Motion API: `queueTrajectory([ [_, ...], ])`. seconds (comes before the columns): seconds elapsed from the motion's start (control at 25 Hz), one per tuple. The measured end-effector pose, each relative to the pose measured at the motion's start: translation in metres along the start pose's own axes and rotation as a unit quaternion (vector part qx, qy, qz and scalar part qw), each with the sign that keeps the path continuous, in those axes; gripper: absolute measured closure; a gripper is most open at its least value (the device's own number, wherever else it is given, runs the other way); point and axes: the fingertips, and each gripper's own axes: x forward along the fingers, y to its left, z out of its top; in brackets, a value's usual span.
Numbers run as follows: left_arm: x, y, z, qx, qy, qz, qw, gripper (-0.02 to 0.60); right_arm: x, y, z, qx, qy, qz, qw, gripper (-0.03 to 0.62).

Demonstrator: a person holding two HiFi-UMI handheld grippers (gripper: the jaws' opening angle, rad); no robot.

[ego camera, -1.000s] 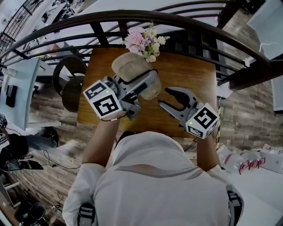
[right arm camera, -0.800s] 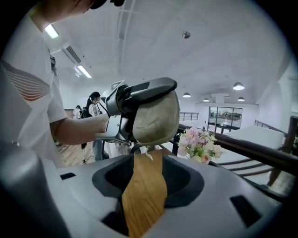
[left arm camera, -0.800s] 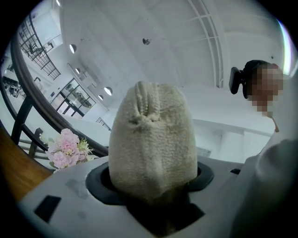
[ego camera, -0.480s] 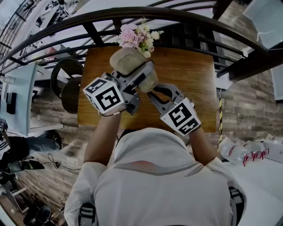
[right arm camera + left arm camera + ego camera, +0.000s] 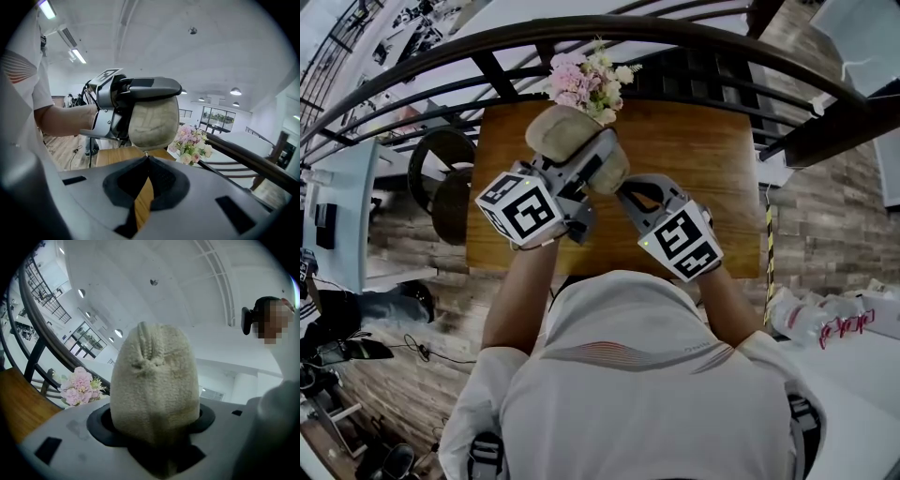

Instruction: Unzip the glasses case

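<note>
A fuzzy beige glasses case is held above the wooden table, with my left gripper shut on its sides. In the left gripper view the case stands up between the dark pads, its zip seam facing the camera. My right gripper reaches the case's near lower end. Its jaws have just been closing and now meet. In the right gripper view the tips pinch a small zipper pull that hangs under the case.
A bunch of pink and white flowers stands at the table's far edge, just behind the case. A dark curved railing runs beyond the table. A round black chair sits left of it. Brick floor lies to the right.
The right gripper has swung left to the case's near end, and its open jaws have closed there. The left gripper with the case has shifted slightly.
</note>
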Motion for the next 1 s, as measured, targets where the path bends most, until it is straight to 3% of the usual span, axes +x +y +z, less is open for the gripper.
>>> queueTrajectory([
  [0.32,-0.006,0.003,-0.011,0.000,0.011,0.003,0.9999,0.287,-0.001,-0.016,-0.009,-0.041,0.019,-0.050,0.998,0.545],
  [0.48,-0.008,-0.003,-0.024,0.011,0.037,-0.010,0.9992,0.288,-0.005,-0.026,-0.013,-0.068,0.023,-0.071,0.995,0.545],
  [0.64,-0.009,-0.012,-0.038,0.039,0.079,-0.039,0.9953,0.288,-0.008,-0.028,-0.011,-0.131,0.024,-0.082,0.988,0.545],
  [0.8,-0.016,-0.024,-0.058,0.087,0.152,-0.078,0.9816,0.288,-0.010,-0.020,-0.006,-0.192,0.016,-0.076,0.978,0.545],
  [1.0,-0.030,-0.031,-0.099,0.118,0.265,-0.115,0.9502,0.288,-0.013,-0.013,0.004,-0.236,-0.003,-0.079,0.969,0.545],
])
